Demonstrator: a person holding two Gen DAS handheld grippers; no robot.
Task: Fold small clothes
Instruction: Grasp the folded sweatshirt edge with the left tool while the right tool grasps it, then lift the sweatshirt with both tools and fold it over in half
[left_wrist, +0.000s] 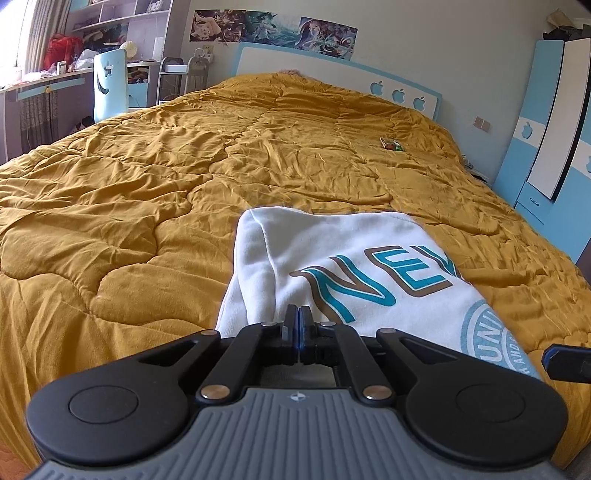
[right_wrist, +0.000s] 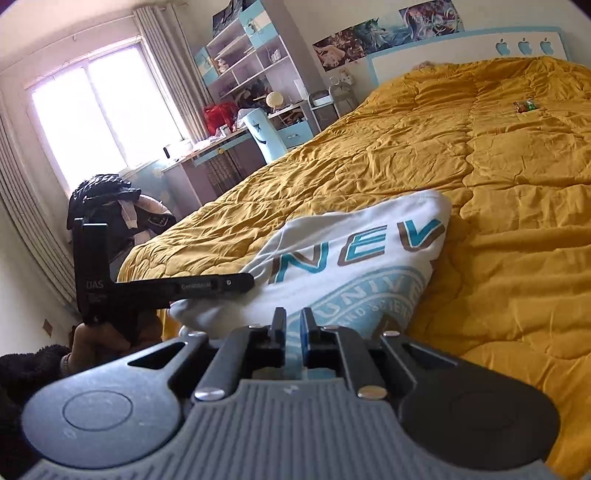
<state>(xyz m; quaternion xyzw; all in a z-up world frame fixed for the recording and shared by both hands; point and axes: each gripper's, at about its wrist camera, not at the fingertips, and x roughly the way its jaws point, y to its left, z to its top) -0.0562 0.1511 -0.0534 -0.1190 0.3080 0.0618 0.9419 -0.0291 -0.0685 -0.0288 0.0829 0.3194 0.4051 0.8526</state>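
A white garment (left_wrist: 332, 266) with teal and brown letters and a round teal seal lies on the mustard quilt (left_wrist: 147, 184) near the bed's front edge. My left gripper (left_wrist: 298, 321) is shut on the garment's near edge, beside a folded-in sleeve. In the right wrist view the same garment (right_wrist: 351, 266) rises from its near edge, where my right gripper (right_wrist: 293, 325) is shut on it, printed cloth showing between the fingers. The left gripper (right_wrist: 243, 282), held by a hand (right_wrist: 99, 332), pinches the garment's left corner. A finger of the right gripper (left_wrist: 565, 363) shows at the right edge.
A small colourful packet (left_wrist: 392, 144) lies far up the quilt. Behind are a white and blue headboard (left_wrist: 332, 70), a light blue chair (left_wrist: 110, 86) by a cluttered desk on the left, and a blue wardrobe (left_wrist: 546, 129) on the right. Dark clothes (right_wrist: 110, 210) are piled beside the bed.
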